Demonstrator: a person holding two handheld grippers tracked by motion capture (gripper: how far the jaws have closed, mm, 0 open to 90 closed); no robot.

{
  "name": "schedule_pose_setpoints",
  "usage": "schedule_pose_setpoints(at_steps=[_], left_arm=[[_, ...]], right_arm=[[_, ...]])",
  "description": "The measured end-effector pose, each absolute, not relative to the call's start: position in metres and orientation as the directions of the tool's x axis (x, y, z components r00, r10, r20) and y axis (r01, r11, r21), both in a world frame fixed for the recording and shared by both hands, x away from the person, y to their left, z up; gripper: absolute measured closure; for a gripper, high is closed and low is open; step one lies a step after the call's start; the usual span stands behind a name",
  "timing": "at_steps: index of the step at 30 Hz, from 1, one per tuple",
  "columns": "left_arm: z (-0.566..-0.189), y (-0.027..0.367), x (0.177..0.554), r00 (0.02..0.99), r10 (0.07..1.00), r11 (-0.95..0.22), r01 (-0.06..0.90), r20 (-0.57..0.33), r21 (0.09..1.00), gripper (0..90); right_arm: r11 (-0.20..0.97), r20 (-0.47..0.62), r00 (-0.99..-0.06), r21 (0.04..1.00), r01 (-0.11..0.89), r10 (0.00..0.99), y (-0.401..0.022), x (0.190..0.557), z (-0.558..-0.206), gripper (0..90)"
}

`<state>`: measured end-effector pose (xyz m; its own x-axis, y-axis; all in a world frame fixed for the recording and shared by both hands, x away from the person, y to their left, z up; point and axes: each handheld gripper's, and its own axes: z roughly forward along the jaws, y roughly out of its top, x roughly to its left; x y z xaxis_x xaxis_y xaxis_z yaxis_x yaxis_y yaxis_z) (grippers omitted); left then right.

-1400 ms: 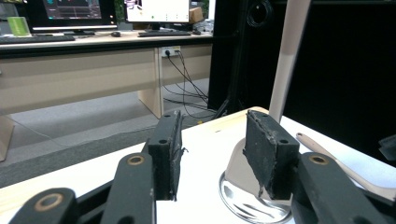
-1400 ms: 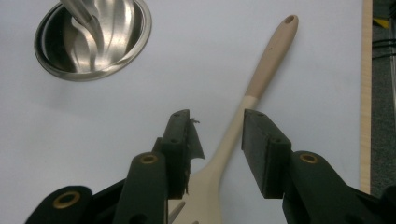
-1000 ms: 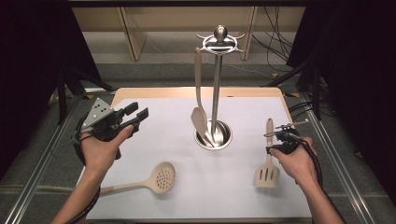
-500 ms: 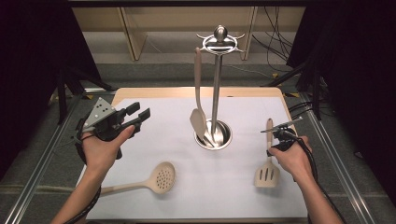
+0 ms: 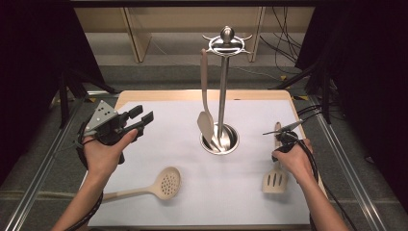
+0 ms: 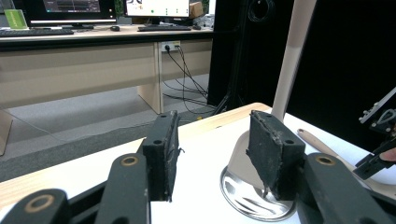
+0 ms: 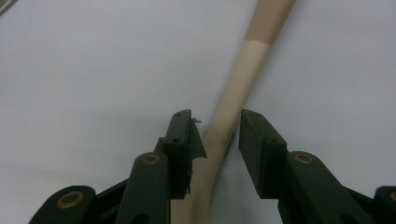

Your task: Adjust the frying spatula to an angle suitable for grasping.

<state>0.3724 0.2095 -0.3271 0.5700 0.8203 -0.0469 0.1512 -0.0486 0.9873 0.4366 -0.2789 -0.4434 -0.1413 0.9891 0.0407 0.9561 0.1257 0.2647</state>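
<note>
We see the right hand-held gripper point(image 7: 216, 135) lowered over the slotted turner point(image 5: 275, 179), which lies flat at the right edge of the worktop point(image 5: 159, 144). Its jaws have just been opening and now straddle the handle without pinching it. We judge the main risk to be an off-centre closure: the left pad sits nearer, so it may nudge the handle sideways. The left hand-held gripper point(image 5: 139, 119) hangs spread and empty.

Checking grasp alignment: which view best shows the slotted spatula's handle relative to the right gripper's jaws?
The right gripper view: the slotted spatula handle runs between the open jaws of the right gripper. The high view shows its slotted head, the hand covering the handle. The left gripper view catches only the handle's end.
</note>
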Motion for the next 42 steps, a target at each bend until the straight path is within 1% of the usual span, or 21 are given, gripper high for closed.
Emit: schedule_pose_setpoints(at_steps=[5, 10, 13, 18, 19, 20, 21, 22, 24, 25, 27, 28, 29, 30, 32, 33, 35, 36, 38, 40, 42], left_arm=[[-0.326, 0.208, 0.371, 0.573, 0.818, -0.048, 0.149, -0.047, 0.988, 52.1], [-0.327, 0.208, 0.371, 0.574, 0.818, -0.05, 0.149, -0.045, 0.988, 52.1], [-0.327, 0.208, 0.371, 0.574, 0.817, -0.052, 0.149, -0.044, 0.988, 52.1], [-0.327, 0.208, 0.371, 0.576, 0.816, -0.054, 0.149, -0.042, 0.987, 52.2], [-0.327, 0.208, 0.371, 0.576, 0.816, -0.052, 0.149, -0.044, 0.987, 52.1], [-0.327, 0.208, 0.371, 0.575, 0.817, -0.051, 0.149, -0.045, 0.988, 52.1], [-0.326, 0.208, 0.371, 0.574, 0.818, -0.05, 0.149, -0.045, 0.988, 52.2], [-0.326, 0.208, 0.371, 0.574, 0.818, -0.05, 0.149, -0.045, 0.988, 52.2], [-0.326, 0.208, 0.371, 0.574, 0.817, -0.05, 0.147, -0.044, 0.988, 52.1], [-0.326, 0.208, 0.371, 0.575, 0.817, -0.049, 0.147, -0.044, 0.988, 52.1], [-0.326, 0.208, 0.371, 0.575, 0.817, -0.05, 0.147, -0.044, 0.988, 52.1], [-0.326, 0.208, 0.371, 0.575, 0.817, -0.049, 0.147, -0.045, 0.988, 52.2], [-0.326, 0.208, 0.371, 0.575, 0.817, -0.049, 0.147, -0.045, 0.988, 52.2], [-0.326, 0.208, 0.371, 0.574, 0.817, -0.05, 0.147, -0.044, 0.988, 52.2], [-0.326, 0.209, 0.371, 0.574, 0.818, -0.049, 0.147, -0.044, 0.988, 52.2], [-0.326, 0.209, 0.371, 0.574, 0.818, -0.049, 0.147, -0.045, 0.988, 52.2], [-0.326, 0.209, 0.371, 0.574, 0.817, -0.05, 0.145, -0.043, 0.988, 52.2], [-0.326, 0.208, 0.371, 0.574, 0.817, -0.051, 0.146, -0.043, 0.988, 52.2], [-0.326, 0.208, 0.371, 0.575, 0.817, -0.053, 0.145, -0.041, 0.988, 52.2], [-0.326, 0.208, 0.371, 0.576, 0.816, -0.056, 0.147, -0.039, 0.988, 52.2], [-0.326, 0.207, 0.371, 0.575, 0.817, -0.057, 0.15, -0.04, 0.987, 52.2]], right_arm=[[0.109, 0.04, -0.122, 0.247, 0.963, 0.992, -0.279, 0.438, -0.451, 67.0], [0.087, 0.038, -0.098, 0.218, 0.972, 0.994, -0.277, 0.44, -0.449, 68.6], [0.088, 0.028, -0.097, 0.221, 0.971, 0.995, -0.277, 0.441, -0.45, 70.3], [0.037, 0.049, -0.048, 0.205, 0.978, 0.998, -0.278, 0.441, -0.448, 73.6], [0.045, 0.043, -0.054, 0.201, 0.979, 0.998, -0.28, 0.44, -0.449, 74.5], [0.021, 0.052, -0.031, 0.195, 0.981, 0.998, -0.28, 0.439, -0.448, 75.4], [0.036, 0.049, -0.044, 0.165, 0.986, 0.998, -0.285, 0.437, -0.447, 76.8], [0.036, 0.049, -0.044, 0.165, 0.986, 0.998, -0.285, 0.437, -0.447, 76.8], [-0.005, 0.057, -0.004, 0.162, 0.987, 0.998, -0.283, 0.435, -0.446, 78.0], [-0.006, 0.061, -0.004, 0.16, 0.987, 0.998, -0.283, 0.433, -0.445, 78.4], [0.046, 0.072, -0.057, 0.155, 0.987, 0.996, -0.284, 0.425, -0.442, 79.2], [0.02, 0.099, -0.035, 0.145, 0.989, 0.994, -0.282, 0.423, -0.441, 79.2], [0.02, 0.099, -0.035, 0.145, 0.989, 0.994, -0.282, 0.423, -0.441, 79.2], [0.067, 0.113, -0.084, 0.148, 0.987, 0.99, -0.284, 0.42, -0.441, 79.3], [0.11, 0.131, -0.128, 0.13, 0.985, 0.983, -0.283, 0.412, -0.44, 79.4], [0.16, 0.12, -0.178, 0.146, 0.976, 0.977, -0.285, 0.409, -0.443, 79.4], [0.197, 0.116, -0.212, 0.131, 0.972, 0.97, -0.283, 0.402, -0.444, 79.4], [0.227, 0.134, -0.237, 0.089, 0.97, 0.962, -0.279, 0.395, -0.442, 79.4], [0.223, 0.139, -0.232, 0.079, 0.972, 0.963, -0.278, 0.394, -0.442, 79.2], [0.295, 0.112, -0.31, 0.131, 0.946, 0.944, -0.279, 0.393, -0.445, 78.4], [0.288, 0.084, -0.297, 0.108, 0.951, 0.951, -0.277, 0.392, -0.446, 75.6]])
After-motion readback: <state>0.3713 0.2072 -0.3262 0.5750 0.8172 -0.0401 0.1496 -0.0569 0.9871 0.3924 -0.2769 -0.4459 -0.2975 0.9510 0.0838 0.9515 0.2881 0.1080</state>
